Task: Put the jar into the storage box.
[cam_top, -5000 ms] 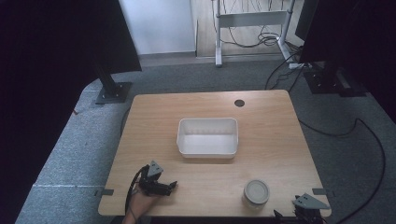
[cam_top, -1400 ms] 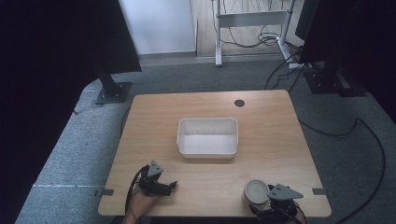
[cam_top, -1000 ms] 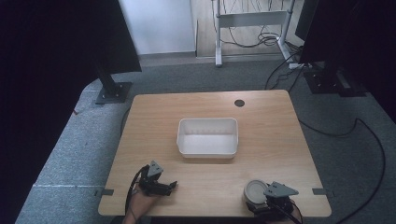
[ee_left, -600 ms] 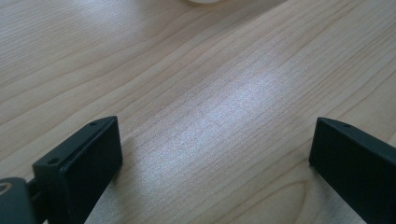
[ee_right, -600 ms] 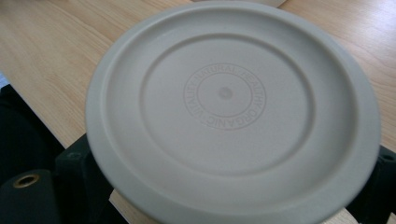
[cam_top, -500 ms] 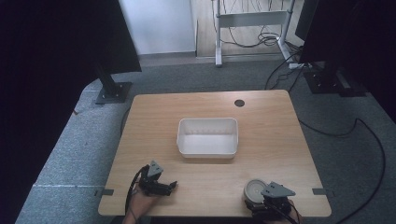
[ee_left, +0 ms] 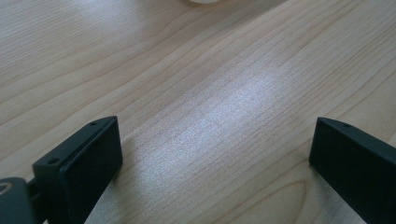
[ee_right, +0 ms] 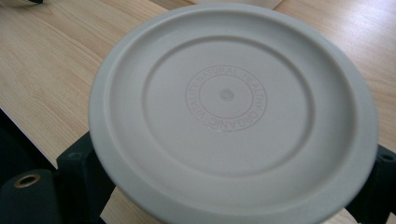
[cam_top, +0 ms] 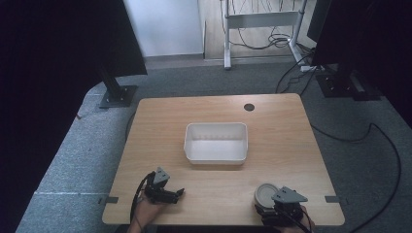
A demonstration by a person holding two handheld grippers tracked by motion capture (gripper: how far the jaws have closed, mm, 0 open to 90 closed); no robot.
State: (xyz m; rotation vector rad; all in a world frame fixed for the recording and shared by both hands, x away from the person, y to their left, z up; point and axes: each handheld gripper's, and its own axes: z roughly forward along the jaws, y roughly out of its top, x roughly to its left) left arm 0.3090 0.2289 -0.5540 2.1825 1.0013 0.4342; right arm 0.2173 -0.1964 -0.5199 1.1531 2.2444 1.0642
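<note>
A round grey container with a ribbed lid (cam_top: 266,192) stands near the table's front right edge. The lid (ee_right: 226,100) carries embossed ring lettering. My right gripper (cam_top: 267,200) (ee_right: 233,161) is open, one black jaw on each side of the container below the lid rim; the rim hides whether they touch it. A white rectangular bin (cam_top: 215,156) sits empty at the table's middle. At the front left, my left gripper (cam_top: 178,193) (ee_left: 215,140) rests low over bare wood, open and holding nothing.
The wooden table (cam_top: 160,126) has a dark cable hole (cam_top: 249,107) at the back right. Its front edge runs just behind both grippers. Dark stands and cables are on the grey floor around it.
My right gripper came in from the front right corner to the container and put its jaws around it; it has barely moved over the last half second. The left gripper has stayed still.
</note>
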